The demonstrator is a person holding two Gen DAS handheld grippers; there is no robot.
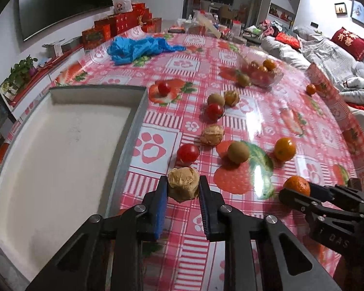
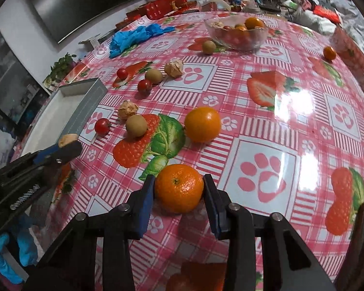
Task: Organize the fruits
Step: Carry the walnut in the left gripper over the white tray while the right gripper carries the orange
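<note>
The grey tray [image 1: 68, 145] sits empty on the bench [image 1: 267, 121]. Right of it, the right tool [image 2: 179, 189] brackets a mandarin [image 2: 179, 188], pads touching; squeeze before lifting. At its rim, the left tool [image 1: 183, 186] grips a papery husked fruit [image 1: 183, 184]; carry gently.

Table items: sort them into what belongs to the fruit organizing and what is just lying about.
Part of the job:
- husked fruit in left gripper
- mandarin between right gripper pads
- loose fruits on the tablecloth
- glass bowl
- grey tray

Lying about:
- blue plastic bag
- red gift boxes
</note>
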